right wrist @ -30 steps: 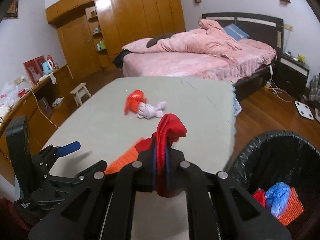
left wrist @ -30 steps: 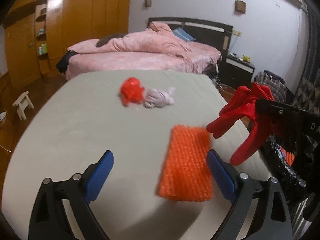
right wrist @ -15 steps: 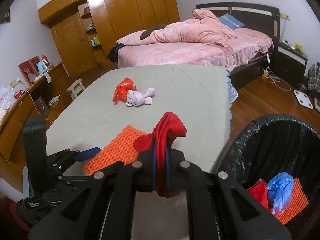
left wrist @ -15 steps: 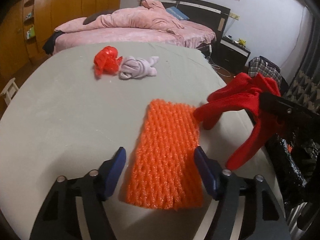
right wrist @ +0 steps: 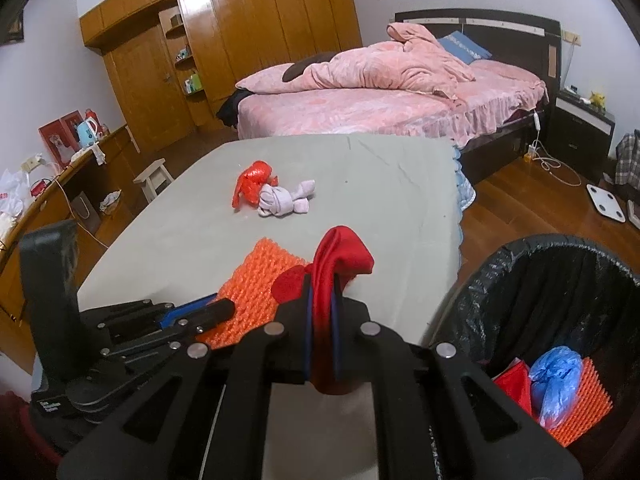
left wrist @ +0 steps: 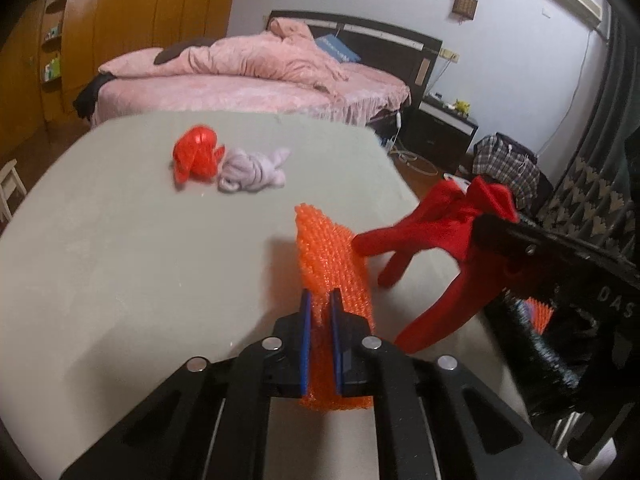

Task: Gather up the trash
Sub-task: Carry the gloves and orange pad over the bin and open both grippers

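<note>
Now, orange net: the orange foam net (left wrist: 332,256) lies on the tabletop (left wrist: 120,264), near its right edge, and its near end is bunched up between blue fingers (left wrist: 306,336).
Left gripper: the left gripper (left wrist: 320,332) has just been closing, and its fingers now pinch the near end of the orange foam net.
Red cloth: the red cloth (right wrist: 340,264) hangs in the air just beside the net, and one floppy end touches it.
Right gripper: the right gripper (right wrist: 320,336) has its fingers pressed together on the red cloth.
Trash bin: the black-lined bin (right wrist: 520,280) stands on the floor by the tabletop's right edge, with a blue bag (right wrist: 556,384) inside.
Farther back: a red crumpled bag (left wrist: 198,154) and a pale purple cloth (left wrist: 252,170) touch each other in the middle of the tabletop.
Behind: a pink bed (right wrist: 380,96).
</note>
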### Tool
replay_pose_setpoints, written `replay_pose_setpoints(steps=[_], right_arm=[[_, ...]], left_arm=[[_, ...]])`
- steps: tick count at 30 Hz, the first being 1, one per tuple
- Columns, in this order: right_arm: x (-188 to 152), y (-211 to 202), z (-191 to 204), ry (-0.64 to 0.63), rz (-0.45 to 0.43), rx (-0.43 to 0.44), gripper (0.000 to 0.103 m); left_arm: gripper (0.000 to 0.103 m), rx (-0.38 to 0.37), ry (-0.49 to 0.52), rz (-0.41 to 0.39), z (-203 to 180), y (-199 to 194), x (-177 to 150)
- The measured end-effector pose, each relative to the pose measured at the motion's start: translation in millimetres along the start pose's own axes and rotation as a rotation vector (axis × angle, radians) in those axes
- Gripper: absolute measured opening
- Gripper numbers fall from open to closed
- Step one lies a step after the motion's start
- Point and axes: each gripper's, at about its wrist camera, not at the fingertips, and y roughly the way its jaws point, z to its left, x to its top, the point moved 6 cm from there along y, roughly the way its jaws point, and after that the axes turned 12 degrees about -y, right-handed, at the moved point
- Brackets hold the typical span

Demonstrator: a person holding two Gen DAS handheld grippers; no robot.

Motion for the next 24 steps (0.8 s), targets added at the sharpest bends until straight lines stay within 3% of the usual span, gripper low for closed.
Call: replay_pose_setpoints(steps=[16, 24], right_arm=[[26, -51, 3, -0.027, -0.091, -0.032, 0.007], [27, -77, -18, 0.003, -0.122, -0.081, 0.007]], left_arm=[[0.009, 0.005, 0.031, -0.141, -28, -69, 39], [0.009, -0.008, 0.048, -0.189, -43, -91, 50]])
